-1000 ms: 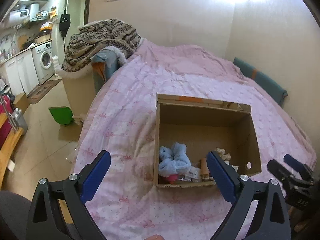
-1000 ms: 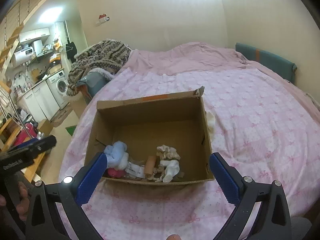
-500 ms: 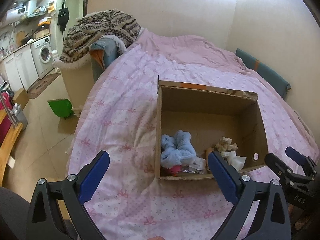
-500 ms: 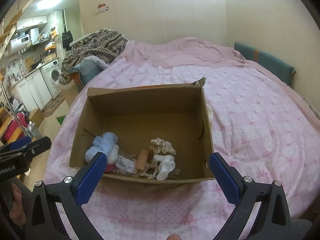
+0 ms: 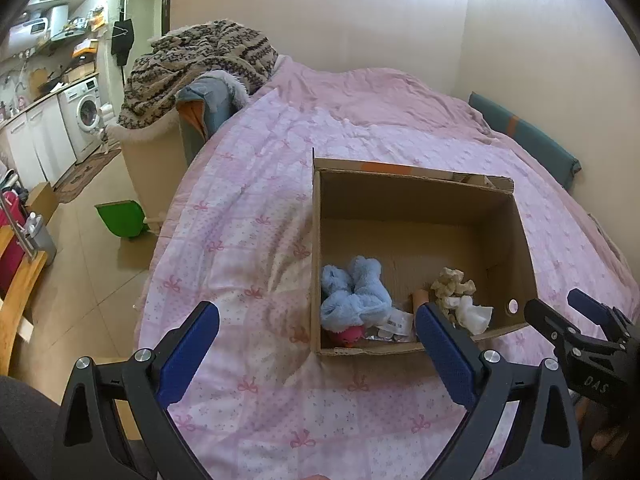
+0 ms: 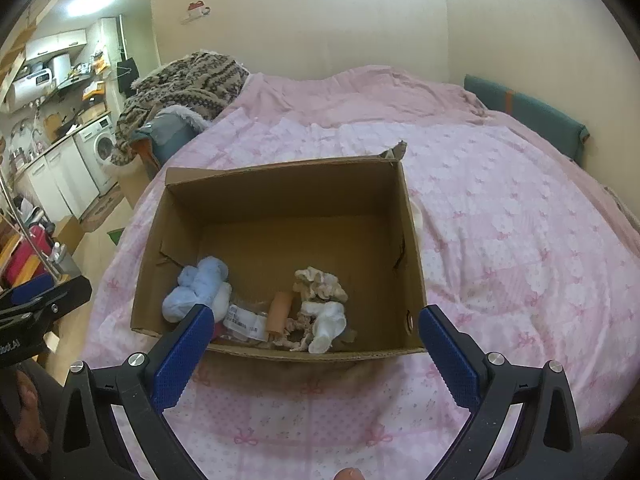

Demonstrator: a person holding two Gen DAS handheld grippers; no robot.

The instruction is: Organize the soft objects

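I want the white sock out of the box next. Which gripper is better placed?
Probably right: the right gripper is open, centred on the cardboard box, white sock between its fingers. The left gripper sits off its left wall.

Studio home: bed (image 5: 400, 128) (washing machine (image 5: 86, 114) alongside)

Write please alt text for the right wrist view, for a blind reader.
An open cardboard box sits on a pink bedspread, holding a light blue plush, white socks and other small items. The open right tool hovers before it.

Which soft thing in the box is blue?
The fluffy blue bundle at the left end of the cardboard box. The other soft pieces, the beige clump and white sock, are pale.
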